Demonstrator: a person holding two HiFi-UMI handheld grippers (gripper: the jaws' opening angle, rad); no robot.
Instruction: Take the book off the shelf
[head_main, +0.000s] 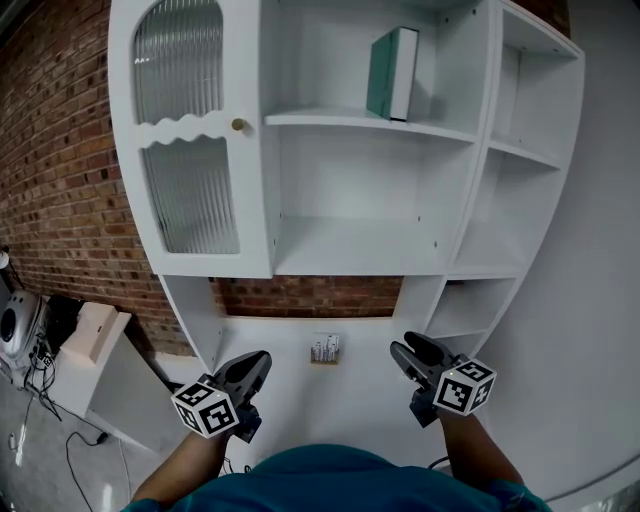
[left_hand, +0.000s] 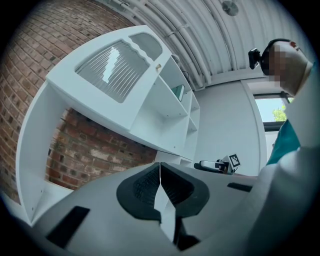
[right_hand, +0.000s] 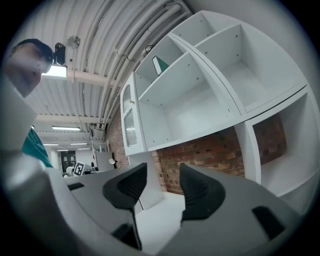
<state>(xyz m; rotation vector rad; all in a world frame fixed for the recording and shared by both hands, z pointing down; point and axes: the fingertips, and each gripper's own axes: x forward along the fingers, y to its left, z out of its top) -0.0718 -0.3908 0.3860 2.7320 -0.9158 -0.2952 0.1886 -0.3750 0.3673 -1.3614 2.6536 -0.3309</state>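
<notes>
A teal book with a white spine (head_main: 392, 73) stands upright on the upper middle shelf of the white shelf unit (head_main: 370, 245). It also shows small and far off as the book (left_hand: 178, 92) in the left gripper view and the book (right_hand: 160, 65) in the right gripper view. Both grippers hang low in front of the unit, well below the book. My left gripper (head_main: 258, 362) is shut, its pads meeting with nothing between them (left_hand: 160, 172). My right gripper (head_main: 408, 352) is open, with an empty gap between its pads (right_hand: 164, 182).
A ribbed-glass cabinet door (head_main: 190, 140) with a brass knob (head_main: 238, 125) closes the unit's left side. Brick wall (head_main: 60, 180) lies behind and to the left. A wall socket (head_main: 325, 349) sits below the unit. White boxes and cables (head_main: 88, 335) lie at the lower left.
</notes>
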